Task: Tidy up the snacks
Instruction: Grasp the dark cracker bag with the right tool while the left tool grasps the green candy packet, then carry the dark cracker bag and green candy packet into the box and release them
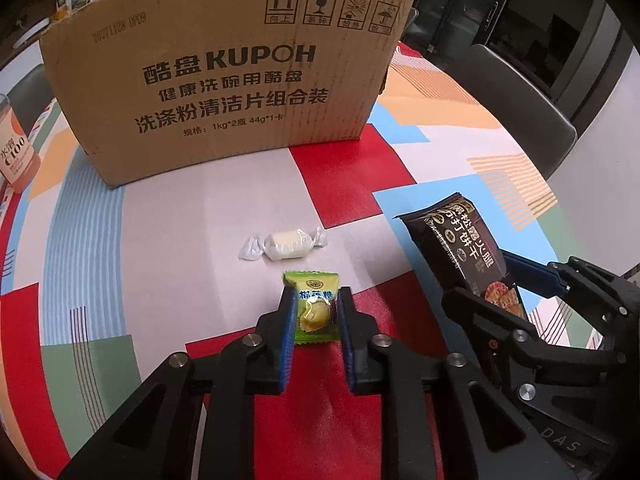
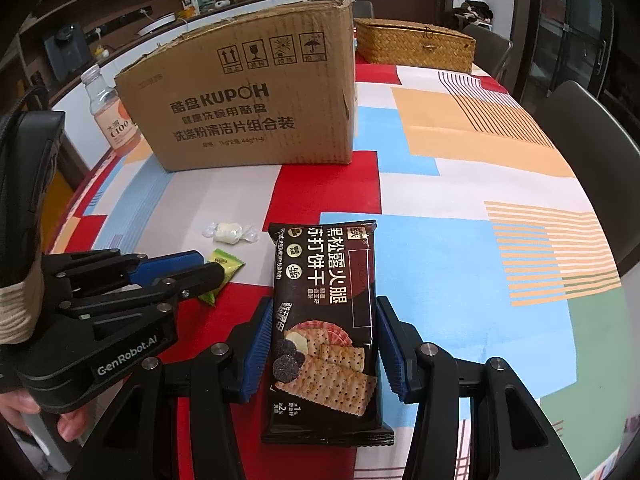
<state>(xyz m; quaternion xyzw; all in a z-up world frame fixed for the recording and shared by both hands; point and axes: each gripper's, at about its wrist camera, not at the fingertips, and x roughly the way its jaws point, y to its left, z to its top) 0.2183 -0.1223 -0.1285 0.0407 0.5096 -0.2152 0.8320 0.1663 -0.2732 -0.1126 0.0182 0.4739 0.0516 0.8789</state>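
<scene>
My left gripper [image 1: 316, 312] pinches the small green durian candy packet [image 1: 314, 306]; my right gripper [image 2: 324, 344] clamps the dark cracker packet [image 2: 326, 320], long axis toward twelve. The brown cardboard box [image 1: 224, 76] stands at twelve o'clock, nearer my left.

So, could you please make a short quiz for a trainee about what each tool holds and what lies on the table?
1. True or false: the left tool grips the green durian candy.
2. What does the right tool hold? A) white wrapped candy B) black cracker packet C) bottle
3. Fill in: the white wrapped candy lies loose between the green candy and the ____ box.

Key
1. True.
2. B, the black cracker packet.
3. Cardboard; the cardboard box stands behind it on the table.
</scene>
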